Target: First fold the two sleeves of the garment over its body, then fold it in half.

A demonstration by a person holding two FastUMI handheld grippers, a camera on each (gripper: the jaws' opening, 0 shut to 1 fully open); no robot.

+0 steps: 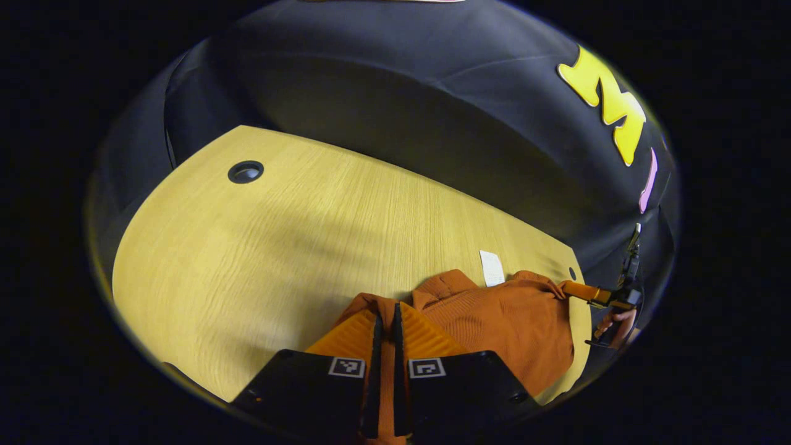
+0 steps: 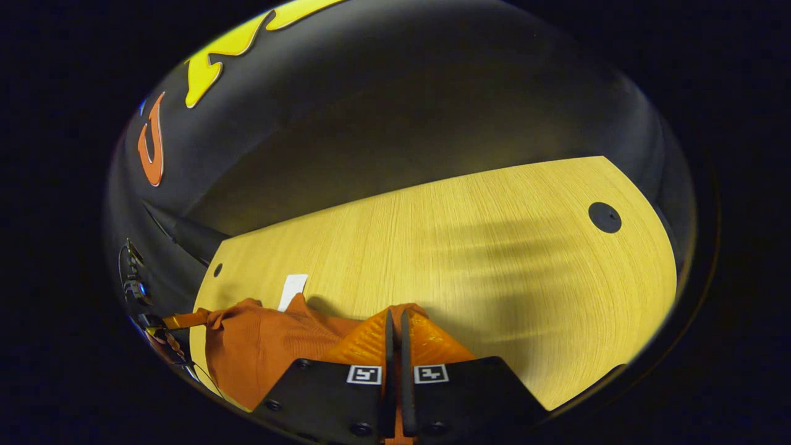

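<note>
In the left gripper view the left gripper [image 1: 385, 315] has its two fingers drawn close together with a fold of the orange garment [image 1: 507, 321] pinched between them, the cloth running down through the narrow gap. The garment lies bunched along the near edge of the light wooden surface [image 1: 278, 247], at that view's lower right, and a small white tag [image 1: 492, 267] sits on the surface touching its far edge. Past the garment, at the surface's end, the other gripper shows with a hand [image 1: 621, 321] on it, a stretched bit of the cloth reaching to it. In the right gripper view the right gripper [image 2: 396, 321] is likewise nearly closed on a raised corner of the garment, both fingers pressing the fabric, with the rest of the cloth trailing away to the lower left toward the surface's end, where the left gripper grips a pulled-out tip. Beyond the garment the surface stretches bare and wide to its far edge against the black cloth wall [image 1: 401, 93], broken by a dark round grommet hole [image 1: 245, 172] near one far corner, a round black cap [image 2: 604, 217] near the other, and a smaller hole [image 2: 217, 270] by the end edge.
</note>
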